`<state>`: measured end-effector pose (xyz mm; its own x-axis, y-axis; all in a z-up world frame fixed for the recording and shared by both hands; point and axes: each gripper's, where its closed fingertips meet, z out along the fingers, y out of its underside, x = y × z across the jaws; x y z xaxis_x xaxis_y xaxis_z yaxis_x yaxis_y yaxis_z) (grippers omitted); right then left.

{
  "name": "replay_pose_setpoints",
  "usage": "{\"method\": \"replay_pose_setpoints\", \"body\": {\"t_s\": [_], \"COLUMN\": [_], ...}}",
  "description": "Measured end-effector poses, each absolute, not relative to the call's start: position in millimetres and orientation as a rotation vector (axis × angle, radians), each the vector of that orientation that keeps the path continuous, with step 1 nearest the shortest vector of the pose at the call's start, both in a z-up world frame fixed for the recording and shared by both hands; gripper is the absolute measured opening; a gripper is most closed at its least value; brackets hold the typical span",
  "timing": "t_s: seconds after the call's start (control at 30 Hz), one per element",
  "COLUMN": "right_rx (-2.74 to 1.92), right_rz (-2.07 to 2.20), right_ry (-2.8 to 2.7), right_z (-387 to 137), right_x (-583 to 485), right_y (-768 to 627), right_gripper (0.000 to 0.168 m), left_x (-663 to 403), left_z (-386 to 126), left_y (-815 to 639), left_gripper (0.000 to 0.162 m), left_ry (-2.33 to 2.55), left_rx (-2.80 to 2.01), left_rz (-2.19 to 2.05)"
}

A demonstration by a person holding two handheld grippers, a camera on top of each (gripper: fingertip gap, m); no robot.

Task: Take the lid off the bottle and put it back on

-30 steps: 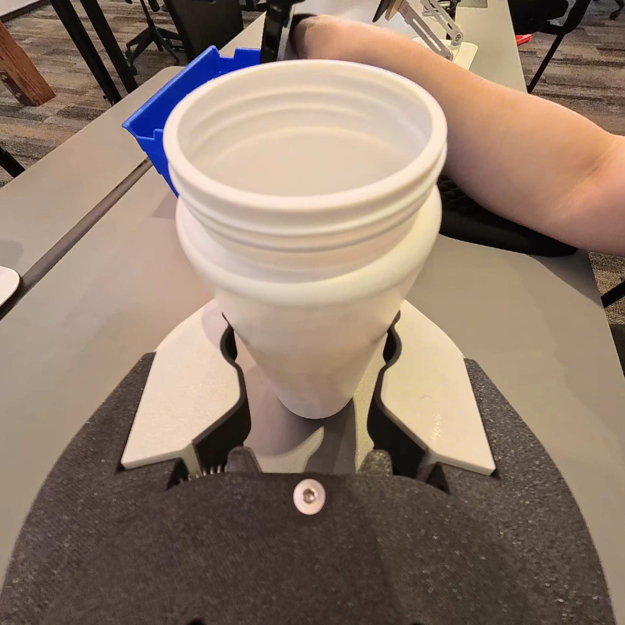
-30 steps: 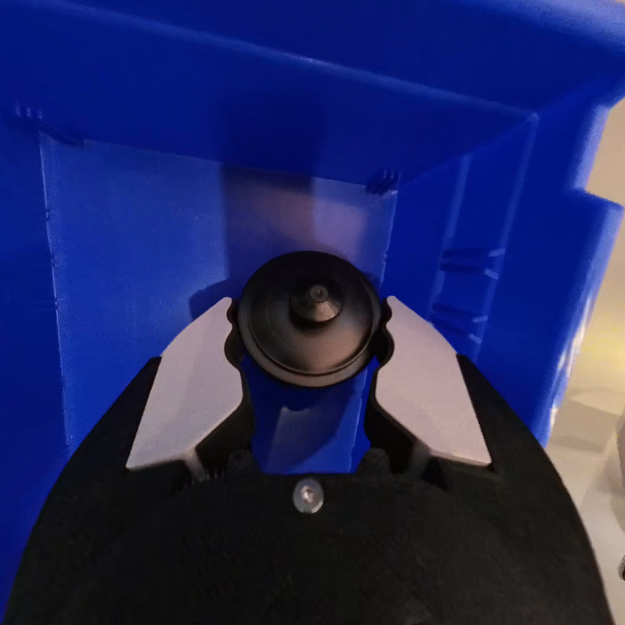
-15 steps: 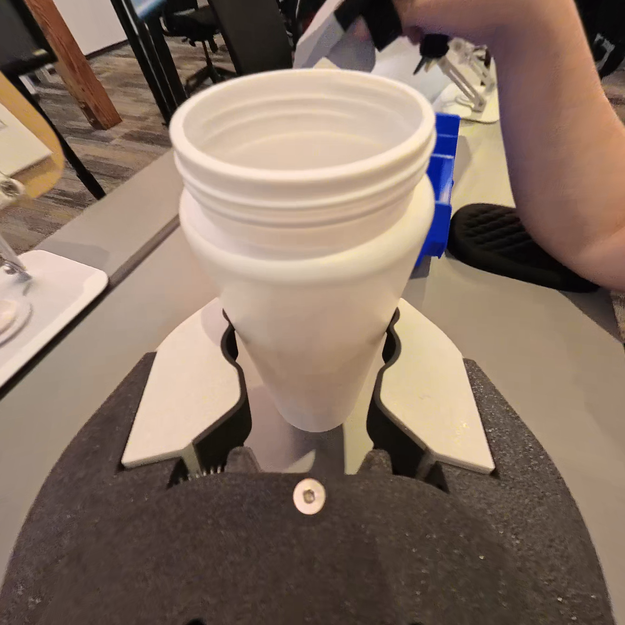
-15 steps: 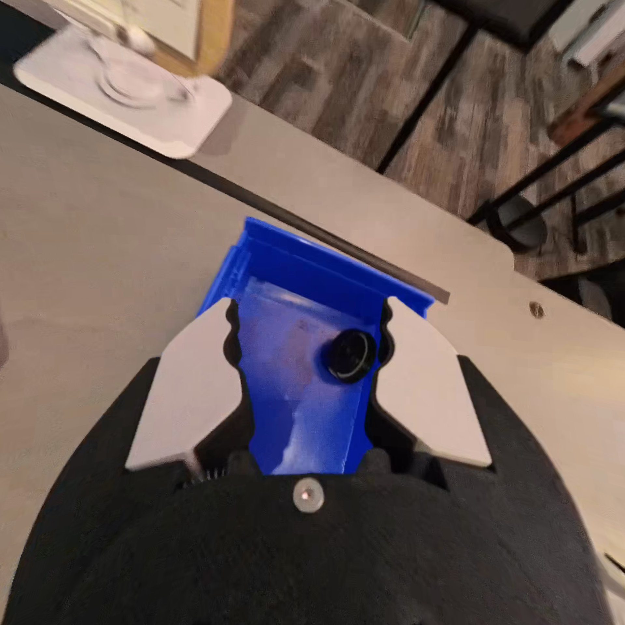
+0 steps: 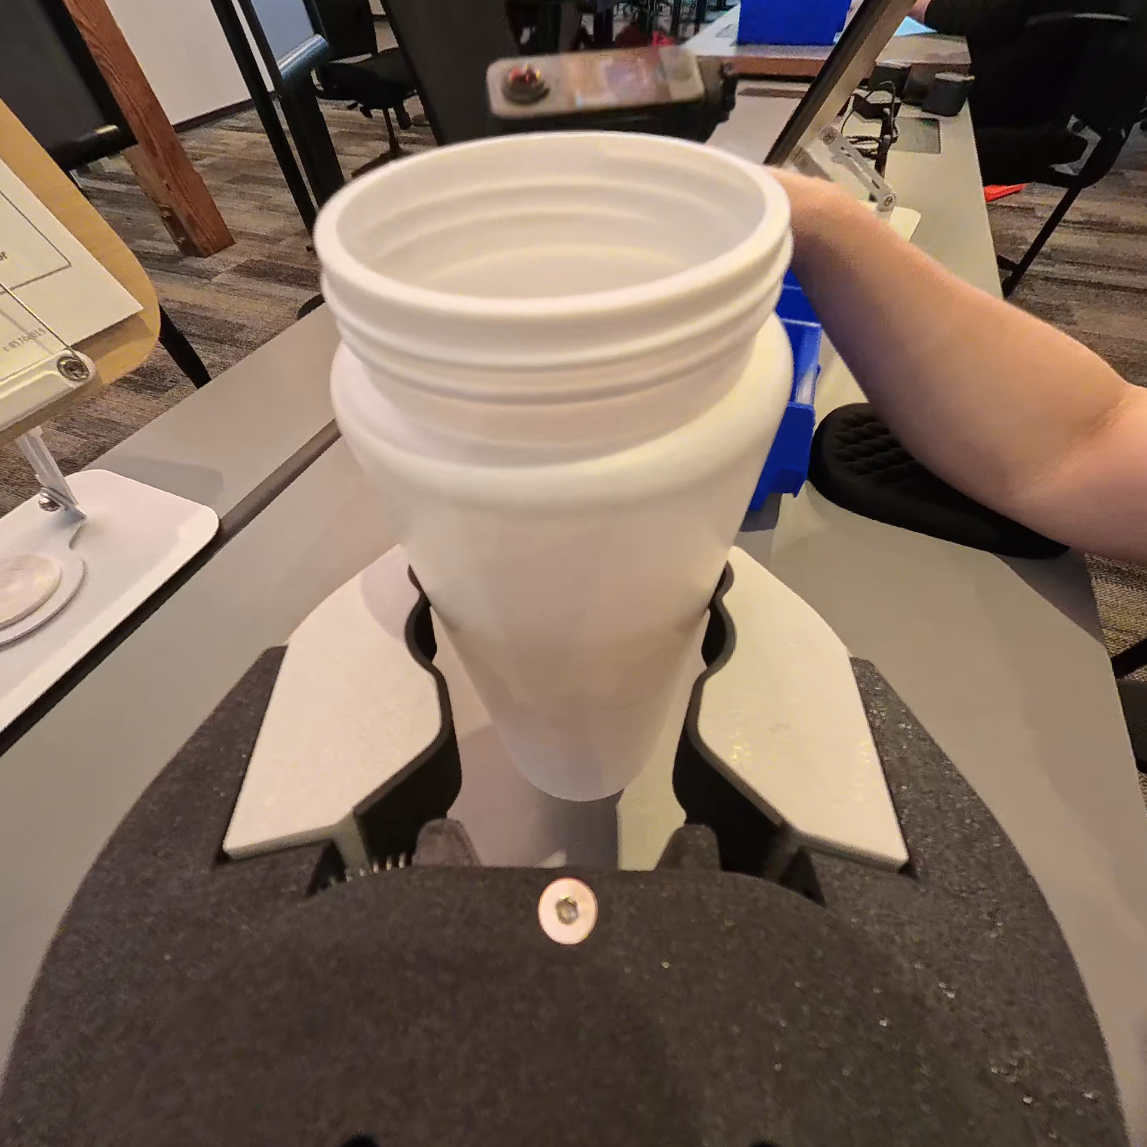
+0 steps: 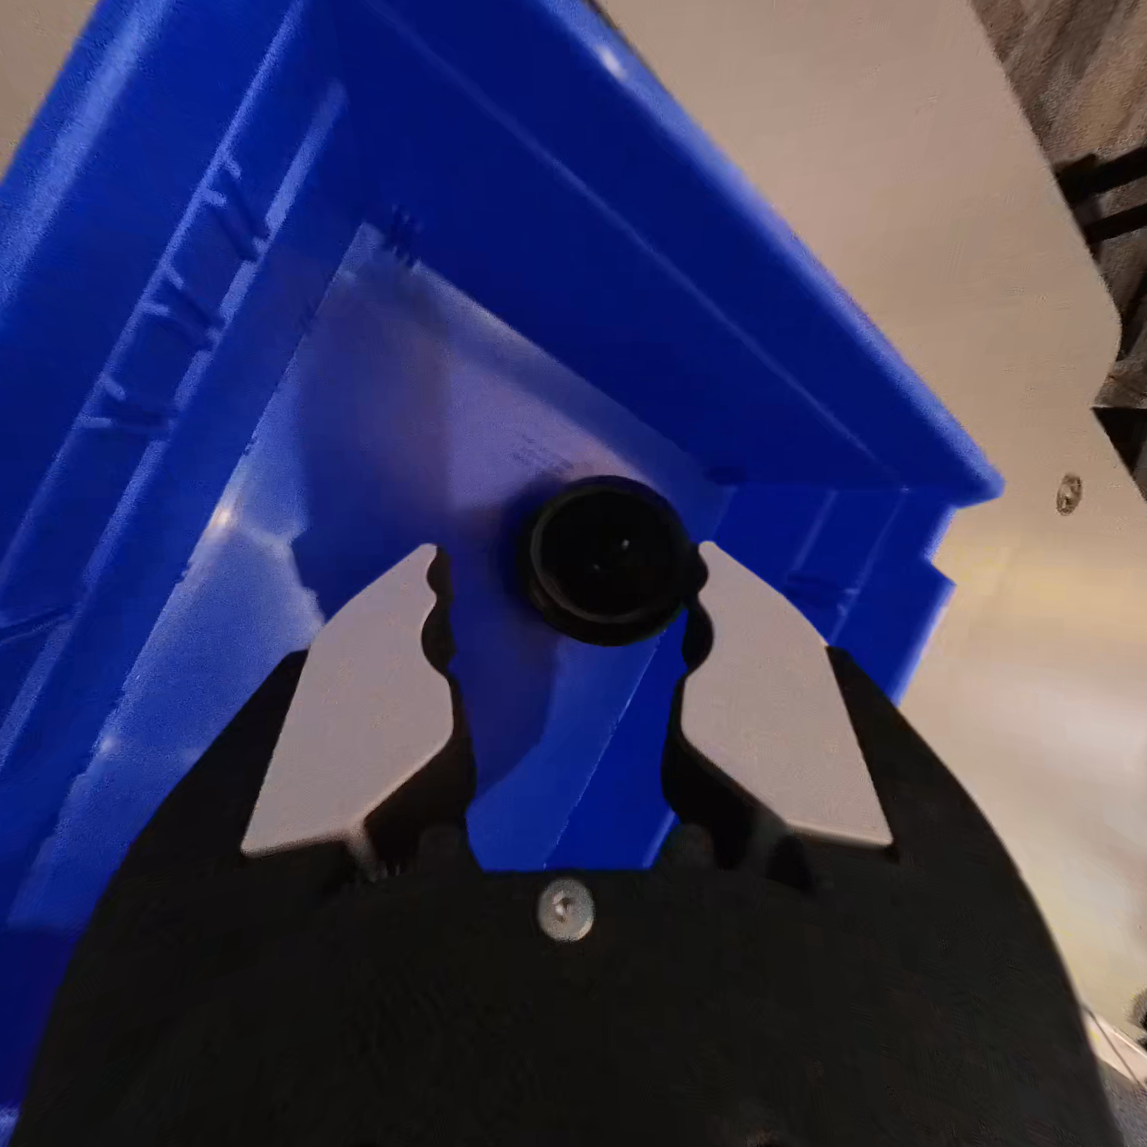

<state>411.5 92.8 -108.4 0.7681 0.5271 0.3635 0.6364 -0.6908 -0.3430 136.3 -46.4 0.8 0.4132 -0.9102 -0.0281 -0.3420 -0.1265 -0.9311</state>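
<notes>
A white wide-mouth bottle (image 5: 558, 496) stands with its threaded neck open and no lid on it. My left gripper (image 5: 568, 574) is shut on its lower body, just above the grey table. The black round lid (image 6: 611, 562) lies on the floor of a blue bin (image 6: 558, 248). My right gripper (image 6: 568, 552) is open, low inside the bin. The lid sits at its fingertips, close against the right finger (image 6: 745, 683) and apart from the left one. I cannot tell whether the finger touches it.
The blue bin (image 5: 788, 434) shows behind the bottle on the right, with a person's forearm (image 5: 931, 372) reaching over it. A black mesh pad (image 5: 900, 472) lies under the arm. A white stand base (image 5: 93, 558) sits at the left table edge.
A second ago the lid sat between my right gripper's fingers in the bin. Then the gripper rose without it. Now it is low in the bin again. The left gripper still holds the bottle.
</notes>
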Motion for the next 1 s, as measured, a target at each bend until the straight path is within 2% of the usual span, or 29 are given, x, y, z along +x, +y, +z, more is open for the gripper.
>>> {"method": "replay_pose_setpoints", "body": {"t_s": [0.2,0.6,1.0], "right_rx": [-2.55,-2.265,-2.124], "right_rz": [-0.415,-0.452,-0.79], "right_ry": [-0.964,-1.388,-1.468], "right_z": [-125,-122,-127], "right_x": [414,417,442], "right_y": [91,85,106], "right_gripper": [0.073,0.066,0.055], "left_x": [135,138,140], "left_z": [0,-5,-9], "left_y": [-45,-49,-53], "left_gripper": [0.086,0.086,0.086], "left_ry": [1.109,1.143,1.167], "left_rx": [-1.687,-1.696,-1.702], "left_rz": [-0.725,-0.719,-0.731]}}
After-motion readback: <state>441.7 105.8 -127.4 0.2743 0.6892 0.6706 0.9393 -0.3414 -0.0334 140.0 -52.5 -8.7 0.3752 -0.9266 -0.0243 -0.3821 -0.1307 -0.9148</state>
